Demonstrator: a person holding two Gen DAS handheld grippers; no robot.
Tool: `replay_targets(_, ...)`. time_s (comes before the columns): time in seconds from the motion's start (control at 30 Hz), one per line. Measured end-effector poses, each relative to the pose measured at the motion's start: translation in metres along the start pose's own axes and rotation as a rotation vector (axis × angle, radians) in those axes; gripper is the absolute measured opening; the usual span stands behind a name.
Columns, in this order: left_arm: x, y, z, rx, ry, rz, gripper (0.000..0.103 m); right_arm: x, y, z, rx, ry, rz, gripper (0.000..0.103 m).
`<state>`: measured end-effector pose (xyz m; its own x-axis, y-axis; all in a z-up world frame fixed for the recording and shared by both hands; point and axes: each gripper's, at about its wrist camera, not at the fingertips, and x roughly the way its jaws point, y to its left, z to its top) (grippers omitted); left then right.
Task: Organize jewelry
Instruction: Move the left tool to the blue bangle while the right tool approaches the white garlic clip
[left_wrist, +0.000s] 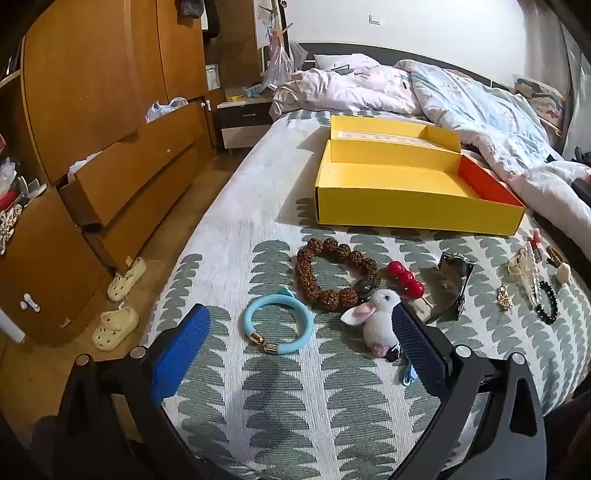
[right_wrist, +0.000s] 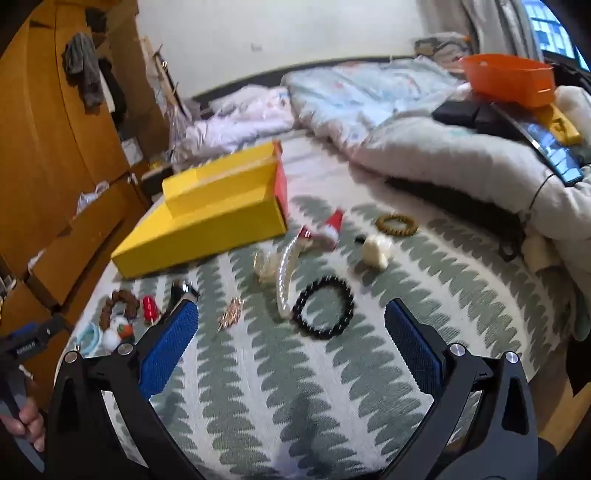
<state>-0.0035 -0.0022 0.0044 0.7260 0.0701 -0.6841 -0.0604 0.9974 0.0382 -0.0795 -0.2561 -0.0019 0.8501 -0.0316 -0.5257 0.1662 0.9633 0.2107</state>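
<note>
The bedspread (left_wrist: 229, 236) carries a yellow box (left_wrist: 406, 201), open, its long axis running left to right in the left wrist view. Only this view shows the box's interior; only the right wrist view shows the orange basin (right_wrist: 509, 79) on the duvet. Before the box lie a brown bead bracelet (left_wrist: 334, 273), blue bangle (left_wrist: 279, 319) and black bead bracelet (right_wrist: 324, 307). Left gripper (left_wrist: 299, 350) and right gripper (right_wrist: 291, 343) stand spread wide, empty.

black bead bracelet (right_wrist: 324, 307) between spread fingers (right_wrist: 168, 349), apparently untouched
</note>
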Motion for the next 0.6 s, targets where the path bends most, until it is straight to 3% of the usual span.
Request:
replay_targets(0.17,0.003,-0.01,-0.002,0.026,0.004,0.032,0.097,-0.003,-0.011,0.007,-0.078,-0.064,0.002,0.1)
replay_targets(0.37,0.005,-0.012,-0.004,0.043,0.026,0.063,0.097,0.014,-0.013,0.003,-0.068,0.077,0.011,0.1)
replay_targets(0.6,0.027,0.011,0.003,0.026,0.125,0.086,0.097,0.022,-0.015,0.004,-0.075,0.128,0.048,0.1)
